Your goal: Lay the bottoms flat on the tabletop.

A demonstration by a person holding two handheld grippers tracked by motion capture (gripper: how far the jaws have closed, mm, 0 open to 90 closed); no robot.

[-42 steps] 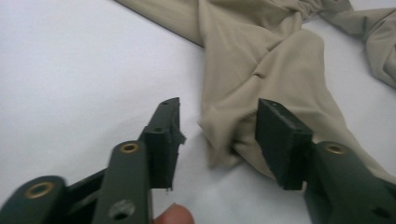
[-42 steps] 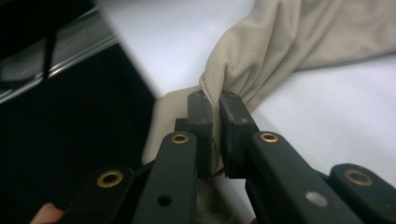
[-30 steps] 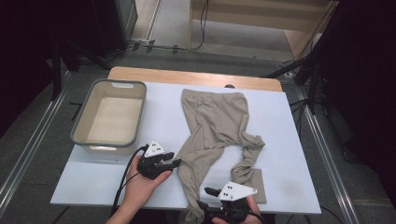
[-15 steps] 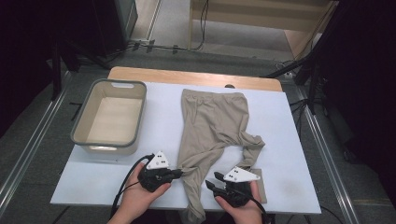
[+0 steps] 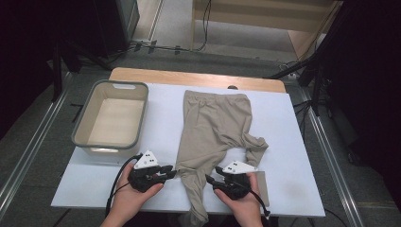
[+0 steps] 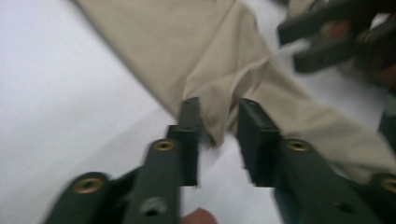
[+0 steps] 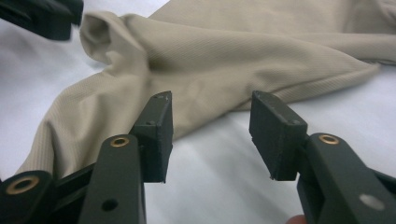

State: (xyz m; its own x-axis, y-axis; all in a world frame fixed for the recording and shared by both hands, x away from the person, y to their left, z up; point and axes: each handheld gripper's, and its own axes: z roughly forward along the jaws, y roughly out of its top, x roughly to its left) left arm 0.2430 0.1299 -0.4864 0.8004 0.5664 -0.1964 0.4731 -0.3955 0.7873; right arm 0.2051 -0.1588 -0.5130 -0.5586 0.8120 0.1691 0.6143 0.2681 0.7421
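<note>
White surface (image 5: 293, 156), rectangular, on a wooden top. Grey bin (image 5: 111, 118) on its left part, hollow and pale inside. Beige tights (image 5: 213, 127) spread flat at centre, waistband at the far edge, one leg running down toward the near edge between the two grippers, the other leg bunched and folded at the right.

Left gripper (image 5: 171, 173) held low at the near edge, just left of the long leg, pointing right at it. Fingers (image 6: 189, 121) partly apart, just been opening; a raised fold of the leg sits in the gap, touching the left finger, not clamped.

Right gripper (image 5: 211, 178) held low just right of the same leg, pointing left. Fingers (image 7: 275, 126) partly open, just been opening slightly, nothing between them; bare surface in the gap, the leg's edge lying just beyond the tips.

Grippers facing each other across the leg, near but apart.
</note>
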